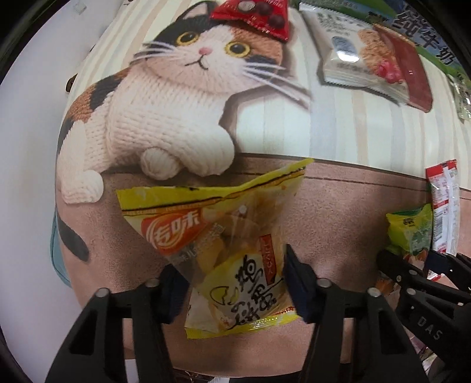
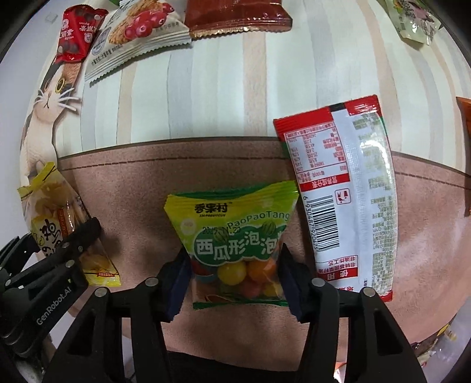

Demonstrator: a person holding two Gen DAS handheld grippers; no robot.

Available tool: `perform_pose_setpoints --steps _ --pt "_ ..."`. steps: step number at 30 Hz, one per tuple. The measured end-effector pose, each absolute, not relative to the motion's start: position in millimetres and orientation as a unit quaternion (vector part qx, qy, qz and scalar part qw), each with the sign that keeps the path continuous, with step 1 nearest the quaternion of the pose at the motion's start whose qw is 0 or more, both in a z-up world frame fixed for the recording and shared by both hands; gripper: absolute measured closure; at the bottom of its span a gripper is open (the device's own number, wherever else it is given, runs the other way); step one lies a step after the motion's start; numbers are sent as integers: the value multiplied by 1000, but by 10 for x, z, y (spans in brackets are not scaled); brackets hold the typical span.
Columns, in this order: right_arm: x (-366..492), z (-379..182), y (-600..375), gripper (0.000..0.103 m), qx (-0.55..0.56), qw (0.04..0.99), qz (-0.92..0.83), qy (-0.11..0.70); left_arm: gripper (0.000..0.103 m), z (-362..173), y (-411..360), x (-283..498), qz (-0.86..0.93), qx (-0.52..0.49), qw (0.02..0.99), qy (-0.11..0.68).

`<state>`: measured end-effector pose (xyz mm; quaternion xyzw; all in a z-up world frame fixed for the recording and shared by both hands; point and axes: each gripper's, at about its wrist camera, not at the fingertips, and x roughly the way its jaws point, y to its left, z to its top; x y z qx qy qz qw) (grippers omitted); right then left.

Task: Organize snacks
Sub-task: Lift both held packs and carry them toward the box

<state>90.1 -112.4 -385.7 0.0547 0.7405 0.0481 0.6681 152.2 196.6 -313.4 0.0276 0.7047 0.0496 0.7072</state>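
Observation:
A yellow chip bag (image 1: 223, 235) lies on the brown band of a cat-print mat (image 1: 338, 212). My left gripper (image 1: 235, 282) points down over it, and its blue pads (image 1: 294, 282) press the bag's lower half from both sides. A green bubble-gum bag (image 2: 232, 232) with coloured balls sits between the pads of my right gripper (image 2: 235, 274), which is shut on its lower part. In the left wrist view the right gripper (image 1: 412, 265) shows at the right edge on the green bag (image 1: 409, 232). The left gripper (image 2: 82, 235) shows at the left of the right wrist view.
A red-and-white sachet (image 2: 341, 200) lies face down just right of the green bag. At the far edge of the mat lie a red chocolate packet (image 1: 253, 14), a white oat-bar packet (image 1: 350, 56) and a dark red packet (image 2: 238, 14). Bare white tabletop (image 1: 26, 176) is to the left.

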Motion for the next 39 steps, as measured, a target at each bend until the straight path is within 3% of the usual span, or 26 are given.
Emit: perform_pose_setpoints --steps 4,11,23,32,39 --pt "834 -3761 -1020 50 59 679 52 730 58 -2961 1810 1487 42 25 717 695" --pt "716 -3425 -1265 50 81 691 72 715 60 -2704 1766 1547 23 16 734 679" --pt "1057 -2373 -1801 50 149 724 120 663 60 -1535 1472 2017 -59 -17 779 624" --pt "1903 -1225 -2298 50 171 778 143 588 59 -687 1105 3068 -128 -1 790 600" --pt "2821 -1110 -2192 50 167 793 124 573 59 -848 1042 4147 -131 -9 733 668"
